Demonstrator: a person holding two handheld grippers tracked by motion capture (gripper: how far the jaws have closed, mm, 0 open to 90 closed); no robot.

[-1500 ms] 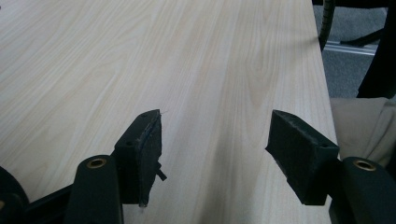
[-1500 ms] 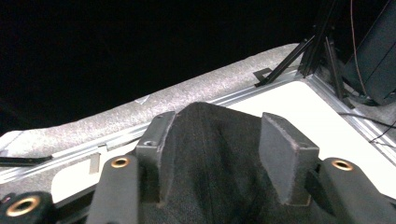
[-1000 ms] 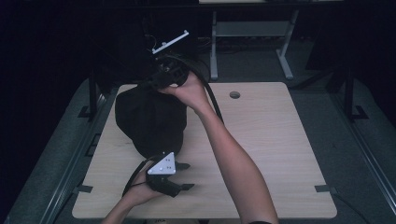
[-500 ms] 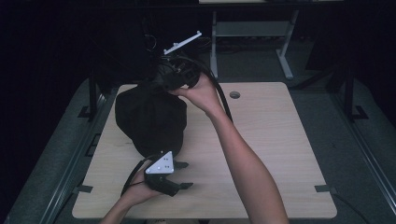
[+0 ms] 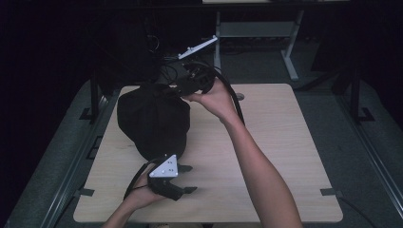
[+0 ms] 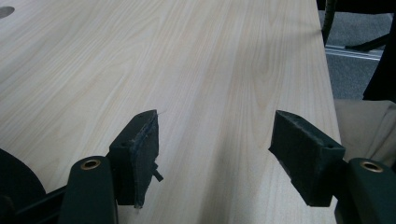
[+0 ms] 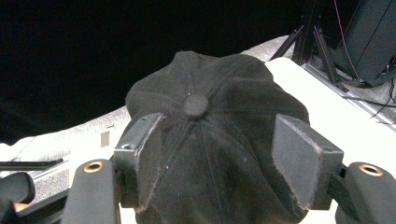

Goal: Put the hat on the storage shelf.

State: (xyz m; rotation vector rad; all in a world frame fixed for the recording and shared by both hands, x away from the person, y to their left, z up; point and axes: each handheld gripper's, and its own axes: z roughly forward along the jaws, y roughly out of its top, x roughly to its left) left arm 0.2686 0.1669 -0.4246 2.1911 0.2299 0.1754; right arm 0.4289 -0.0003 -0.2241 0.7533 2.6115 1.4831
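Near the table's point(image 5: 285, 142) front edge, the left gripper point(image 5: 186, 179) rests with jaws apart and empty, just beside the black cap point(image 5: 152, 121). Farther back, the right gripper point(image 5: 177, 89), jaws just opening, sits at the cap's far crown, pads not pressing.

We see a black cap point(image 5: 153, 122) (button and seams black too) near the far left corner of the pale, wood-grained bench point(image 5: 285, 142); both grippers' pads are black with brass-coloured rivets.

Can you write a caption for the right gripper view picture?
Right gripper open, its jaws just opening, either side of a black cap.
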